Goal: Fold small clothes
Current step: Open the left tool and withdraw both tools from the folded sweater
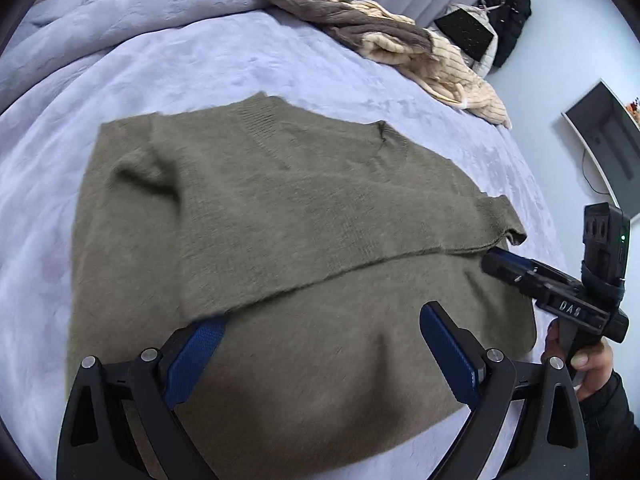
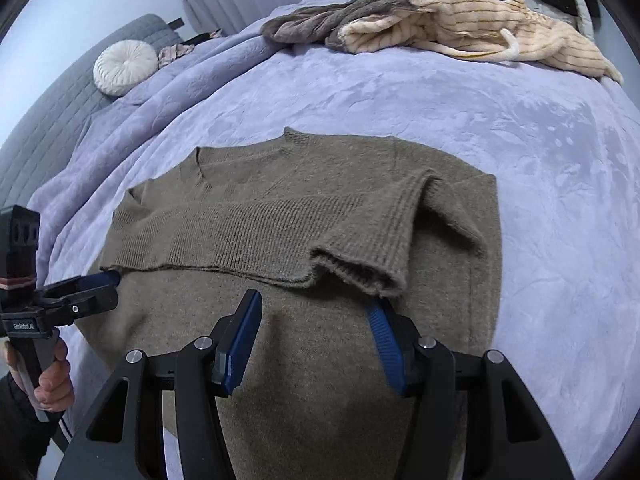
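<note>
I see the olive-brown knitted sweater [image 1: 280, 216] lying flat on the lavender plush bedspread [image 1: 192, 60], its upper part folded down over the lower part so that a ribbed edge runs across the middle of the garment. My left gripper [image 1: 320, 344] sits low over the near half of the sweater with its blue-padded fingers [image 1: 448, 352] spread wide apart; the left pad's tip touches, or slips just under, the folded edge, while the right pad rests on the bare knit and holds nothing. From the right wrist view, my right gripper [image 2: 316, 340] is likewise spread open over the sweater [image 2: 304, 216], its right blue pad [image 2: 384, 340] reaching just beneath the rolled cuff of the folded sleeve and its left pad standing free above the fabric. Each gripper shows in the other's view at the sweater's side edge, touching the end of the fold line.

Beyond the sweater, near the far edge of the bedspread [image 2: 520, 160], lies a heap of clothes: a grey-brown ribbed garment [image 2: 332, 16] tangled with a cream striped fleece garment [image 2: 480, 24]. They are well apart from the sweater. A round white pleated cushion [image 2: 125, 66] rests at the far left against a grey quilted headboard [image 2: 52, 104]. In the left wrist view, black clothes [image 1: 508, 12] hang by the pale wall, and a dark flat screen [image 1: 608, 136] stands to the right of the bed.
</note>
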Action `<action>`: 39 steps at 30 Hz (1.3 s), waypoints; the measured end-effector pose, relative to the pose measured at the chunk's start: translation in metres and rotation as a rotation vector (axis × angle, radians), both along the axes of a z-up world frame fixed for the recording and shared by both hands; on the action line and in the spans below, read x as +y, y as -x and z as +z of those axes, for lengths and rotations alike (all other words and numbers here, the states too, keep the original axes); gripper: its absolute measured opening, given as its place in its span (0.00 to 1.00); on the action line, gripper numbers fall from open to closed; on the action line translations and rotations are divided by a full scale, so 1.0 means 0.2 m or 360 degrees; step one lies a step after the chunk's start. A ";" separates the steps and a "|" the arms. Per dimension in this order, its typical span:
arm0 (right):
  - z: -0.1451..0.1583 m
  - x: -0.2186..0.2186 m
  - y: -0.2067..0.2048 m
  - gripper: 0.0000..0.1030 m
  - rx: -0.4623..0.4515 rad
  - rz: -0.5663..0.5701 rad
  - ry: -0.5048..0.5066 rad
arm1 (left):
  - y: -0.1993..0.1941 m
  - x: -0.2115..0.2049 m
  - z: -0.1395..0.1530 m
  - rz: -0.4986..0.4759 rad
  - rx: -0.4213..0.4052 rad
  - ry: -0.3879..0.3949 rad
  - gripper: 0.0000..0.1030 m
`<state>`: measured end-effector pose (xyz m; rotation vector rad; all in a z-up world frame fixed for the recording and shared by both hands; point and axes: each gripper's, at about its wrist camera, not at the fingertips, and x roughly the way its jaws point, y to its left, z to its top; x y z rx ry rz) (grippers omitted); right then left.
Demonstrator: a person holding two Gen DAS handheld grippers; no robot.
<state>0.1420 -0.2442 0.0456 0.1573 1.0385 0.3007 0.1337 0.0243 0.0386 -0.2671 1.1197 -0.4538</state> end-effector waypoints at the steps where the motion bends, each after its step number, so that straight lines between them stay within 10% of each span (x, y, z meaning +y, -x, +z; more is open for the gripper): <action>1: -0.01 0.02 -0.03 0.57 0.0006 0.0042 0.0012 | -0.03 -0.01 0.00 -0.0005 -0.0005 -0.0002 0.95; 6: 0.01 0.05 -0.18 0.57 -0.0045 0.0057 0.0123 | -0.27 0.01 0.05 0.0099 -0.0043 0.0030 0.95; 17: 0.10 -0.21 -0.40 0.57 -0.0049 -0.0378 -0.0150 | -0.51 0.28 0.15 0.0323 0.0011 0.0244 0.95; 23: 0.16 -0.13 -0.32 0.61 -0.0234 -0.0420 0.0085 | -0.47 0.12 0.14 0.0237 -0.0091 -0.0072 0.95; 28: -0.01 -0.01 -0.44 0.61 -0.0048 -0.0220 0.0225 | -0.51 -0.03 -0.02 0.0215 -0.0149 -0.0571 0.95; 32: -0.09 -0.10 -0.45 0.59 0.0001 -0.0326 0.0318 | -0.50 0.06 -0.09 0.0304 -0.0101 -0.0724 0.95; 39: 0.12 0.11 -0.09 0.67 -0.0190 -0.0224 0.0357 | -0.14 0.09 0.07 0.0300 -0.0169 -0.0514 0.95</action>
